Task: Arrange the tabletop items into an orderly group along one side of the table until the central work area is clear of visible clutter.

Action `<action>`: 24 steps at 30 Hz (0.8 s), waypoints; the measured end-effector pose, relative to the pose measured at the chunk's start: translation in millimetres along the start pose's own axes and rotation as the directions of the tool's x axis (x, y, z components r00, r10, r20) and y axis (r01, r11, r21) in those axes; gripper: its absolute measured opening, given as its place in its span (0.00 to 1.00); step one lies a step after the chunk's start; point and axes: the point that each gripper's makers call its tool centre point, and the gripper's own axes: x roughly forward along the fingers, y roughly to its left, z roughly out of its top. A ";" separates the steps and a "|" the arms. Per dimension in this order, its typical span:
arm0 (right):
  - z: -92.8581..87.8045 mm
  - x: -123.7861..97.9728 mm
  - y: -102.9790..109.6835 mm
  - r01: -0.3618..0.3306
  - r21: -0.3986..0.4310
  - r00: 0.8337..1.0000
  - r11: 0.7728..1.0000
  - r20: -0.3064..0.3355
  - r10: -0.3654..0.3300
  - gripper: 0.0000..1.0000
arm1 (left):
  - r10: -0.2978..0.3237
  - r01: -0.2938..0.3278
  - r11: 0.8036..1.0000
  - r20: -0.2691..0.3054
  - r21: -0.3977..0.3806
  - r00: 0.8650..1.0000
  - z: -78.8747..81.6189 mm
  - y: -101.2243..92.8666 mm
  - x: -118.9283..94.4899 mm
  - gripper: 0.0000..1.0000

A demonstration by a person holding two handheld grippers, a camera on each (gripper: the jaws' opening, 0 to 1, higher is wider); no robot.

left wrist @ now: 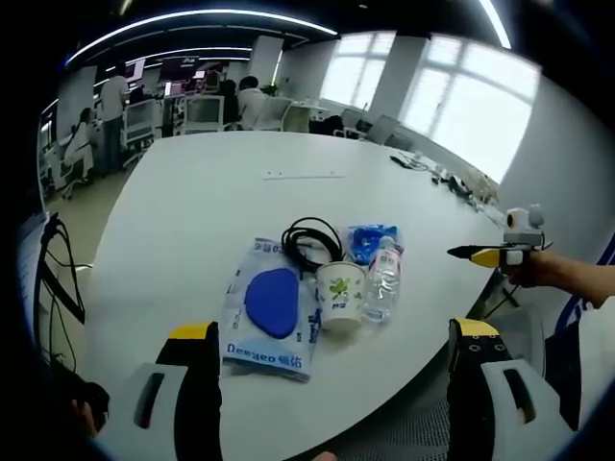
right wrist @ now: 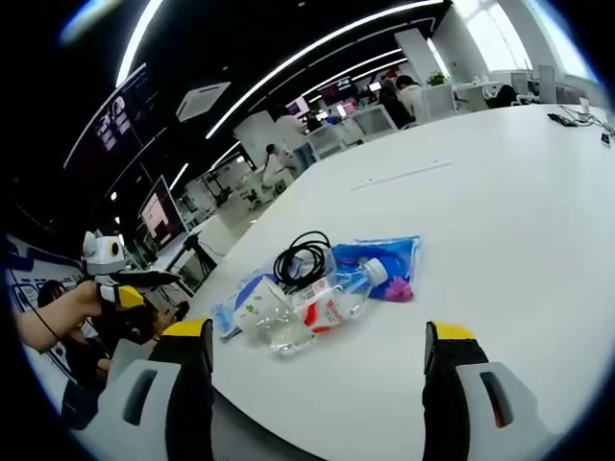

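Observation:
A small cluster lies near the front edge of the white table. It holds a clear bag with a blue oval piece, a coiled black cable, a paper cup, a water bottle and a blue packet. My left gripper hovers open in front of the cluster, touching nothing. In the right gripper view the cable, bottle, cup and blue packet lie ahead of my open right gripper. A hand holds each gripper off the table's edge.
The other gripper shows at the right, beyond the table edge. Small items lie at the table's far right and a thin strip at its middle. Desks, monitors and people stand behind. A black chair is on the left.

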 end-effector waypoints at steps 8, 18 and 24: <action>1.8 5.9 3.2 -0.017 0.009 1.000 1.000 -0.004 0.017 0.88 | -0.004 0.004 1.000 -0.005 0.007 1.000 -0.5 -3.5 3.0 0.96; -1.4 14.6 3.8 -0.033 0.085 0.999 0.996 -0.014 0.035 0.85 | 0.003 -0.003 1.000 0.001 0.006 1.000 -0.2 -3.1 3.7 0.96; -5.7 23.8 9.1 -0.045 0.082 0.998 0.996 -0.036 0.049 0.85 | 0.011 -0.011 1.000 -0.001 0.000 1.000 -4.2 -3.0 0.4 0.96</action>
